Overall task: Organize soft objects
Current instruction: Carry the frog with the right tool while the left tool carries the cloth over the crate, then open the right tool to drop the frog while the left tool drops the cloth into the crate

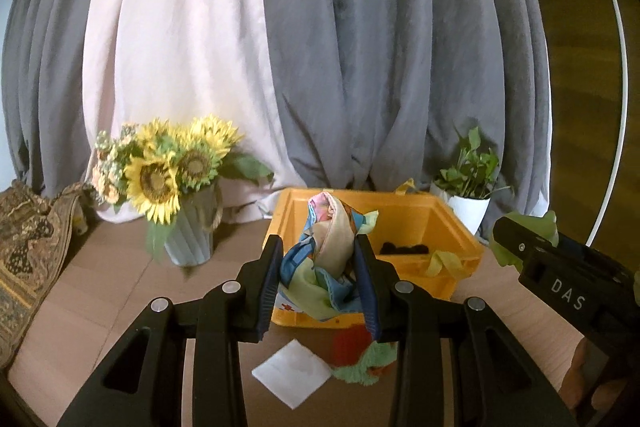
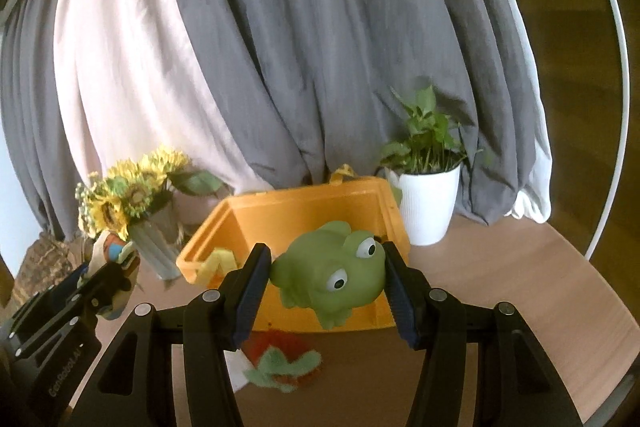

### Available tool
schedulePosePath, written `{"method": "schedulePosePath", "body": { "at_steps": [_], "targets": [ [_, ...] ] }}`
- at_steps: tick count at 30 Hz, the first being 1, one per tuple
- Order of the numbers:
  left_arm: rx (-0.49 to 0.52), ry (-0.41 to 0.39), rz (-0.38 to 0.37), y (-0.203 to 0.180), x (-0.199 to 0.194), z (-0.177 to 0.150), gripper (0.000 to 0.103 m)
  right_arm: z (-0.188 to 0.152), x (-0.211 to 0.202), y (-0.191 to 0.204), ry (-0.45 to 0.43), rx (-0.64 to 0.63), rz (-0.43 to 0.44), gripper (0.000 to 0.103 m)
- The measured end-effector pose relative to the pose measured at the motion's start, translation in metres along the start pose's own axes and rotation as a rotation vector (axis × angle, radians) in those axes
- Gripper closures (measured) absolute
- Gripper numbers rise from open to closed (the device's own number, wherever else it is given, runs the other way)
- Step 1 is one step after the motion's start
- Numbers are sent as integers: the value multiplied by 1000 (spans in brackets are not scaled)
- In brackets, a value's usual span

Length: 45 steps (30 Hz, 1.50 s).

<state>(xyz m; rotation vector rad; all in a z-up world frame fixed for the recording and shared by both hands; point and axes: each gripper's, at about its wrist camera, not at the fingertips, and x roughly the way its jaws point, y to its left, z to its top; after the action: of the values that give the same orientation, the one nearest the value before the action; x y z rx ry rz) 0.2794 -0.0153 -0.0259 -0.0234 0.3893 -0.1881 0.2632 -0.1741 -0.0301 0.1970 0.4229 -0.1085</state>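
My left gripper (image 1: 318,287) is shut on a bunched multicoloured cloth (image 1: 324,251), held above the near rim of the orange bin (image 1: 448,223). A green rubber frog (image 2: 332,273) is clamped between the pads of my right gripper (image 2: 324,291), in front of the same orange bin (image 2: 288,203). The right gripper (image 1: 560,267) also shows at the right of the left wrist view, a bit of green frog behind it. The left gripper (image 2: 80,291) with the cloth shows at the lower left of the right wrist view. Inside the bin lie a dark object (image 1: 404,248) and a yellow strip (image 1: 444,261).
On the wooden table before the bin lie a red and green plush strawberry (image 2: 284,359) and a white square cloth (image 1: 292,373). A sunflower vase (image 1: 188,227) stands left of the bin, a white potted plant (image 2: 428,207) right of it. Grey and pink curtains hang behind.
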Motion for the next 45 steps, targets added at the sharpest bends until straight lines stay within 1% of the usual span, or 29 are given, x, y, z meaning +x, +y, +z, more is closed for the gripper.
{"method": "schedulePosePath", "body": {
  "at_steps": [5, 7, 9, 10, 11, 12, 13, 18, 27, 39, 45],
  "targets": [
    [6, -26, -18, 3, 4, 11, 67, 8, 0, 6, -31, 7, -10, 46],
    [10, -36, -23, 4, 7, 14, 67, 11, 1, 9, -45, 8, -12, 49],
    [13, -41, -26, 5, 10, 17, 67, 15, 1, 11, -61, 6, -14, 49],
    [13, -39, -30, 6, 13, 18, 67, 17, 1, 12, -69, 5, -14, 52],
    [13, -37, -33, 6, 16, 18, 67, 18, 3, 12, -83, 8, -13, 59],
    [15, -35, -32, 6, 18, 19, 68, 19, 7, 13, -81, 8, -7, 72],
    [16, -32, -32, 7, 20, 19, 68, 22, 14, 12, -64, 6, -3, 74],
    [23, -33, -47, 2, 25, 21, 68, 24, 27, 5, -50, 21, -20, 74],
    [27, -45, -65, -1, 44, 35, 68, 31, 41, 5, -33, 20, -15, 74],
    [42, -37, -80, -11, 80, 47, 68, 39, 63, 0, -21, 19, -26, 74],
    [52, -18, -89, -15, 106, 51, 68, 44, 79, -5, -14, 22, -28, 74]
  ]
}}
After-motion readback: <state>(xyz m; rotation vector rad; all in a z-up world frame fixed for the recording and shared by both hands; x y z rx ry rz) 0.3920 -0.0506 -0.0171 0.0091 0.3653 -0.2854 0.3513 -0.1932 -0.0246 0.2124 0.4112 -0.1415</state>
